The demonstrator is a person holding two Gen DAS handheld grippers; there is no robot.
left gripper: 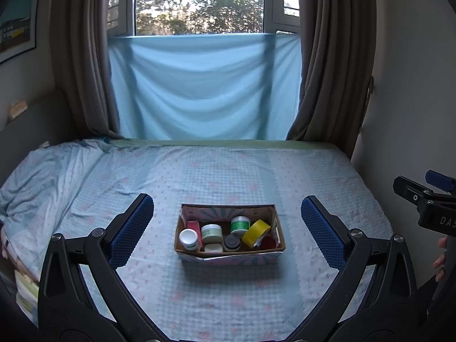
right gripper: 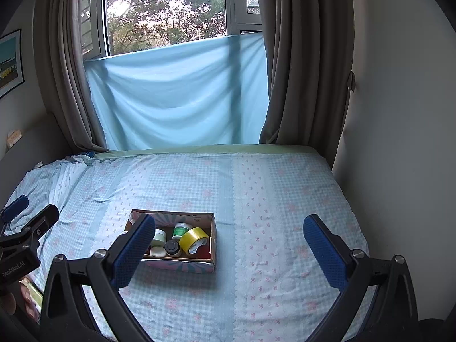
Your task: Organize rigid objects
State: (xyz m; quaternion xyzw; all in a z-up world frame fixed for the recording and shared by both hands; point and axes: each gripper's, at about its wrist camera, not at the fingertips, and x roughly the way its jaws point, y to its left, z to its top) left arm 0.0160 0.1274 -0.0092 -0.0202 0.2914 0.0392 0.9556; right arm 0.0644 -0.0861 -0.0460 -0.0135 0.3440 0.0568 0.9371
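Right, notes from my remote station.
Left gripper (left gripper: 228, 230): I see it hanging above the bed, jaws spread wide, nothing between the blue pads (left gripper: 131, 229); the box sits framed in the gap, well ahead of the tips.
Right gripper (right gripper: 228, 249): also spread wide and holding nothing; its left pad (right gripper: 134, 249) overlaps the box's left end in my view, though I cannot tell if it touches.
Box (left gripper: 228, 258): a patterned cardboard box, open-topped, resting flat on the bed sheet (left gripper: 228, 171), roughly mid-bed.
Box contents: yellow tape roll (left gripper: 256, 232) tilted on edge toward the right; green-labelled jar (left gripper: 240, 225) behind it; pale jar (left gripper: 212, 233) left of centre; white-capped bottle (left gripper: 188, 239) at the front left beside a red carton (left gripper: 193, 226); dark-lidded jar (left gripper: 231, 242) front centre; small white tub (left gripper: 213, 247) next to it; a red item (left gripper: 268, 242) in the front right corner, kind unclear to me.
Loose items: I see none of the task's objects on the sheet outside the box.
Surroundings: blue cloth (left gripper: 199, 85) hung across the window, grey curtains (left gripper: 327, 57) either side.
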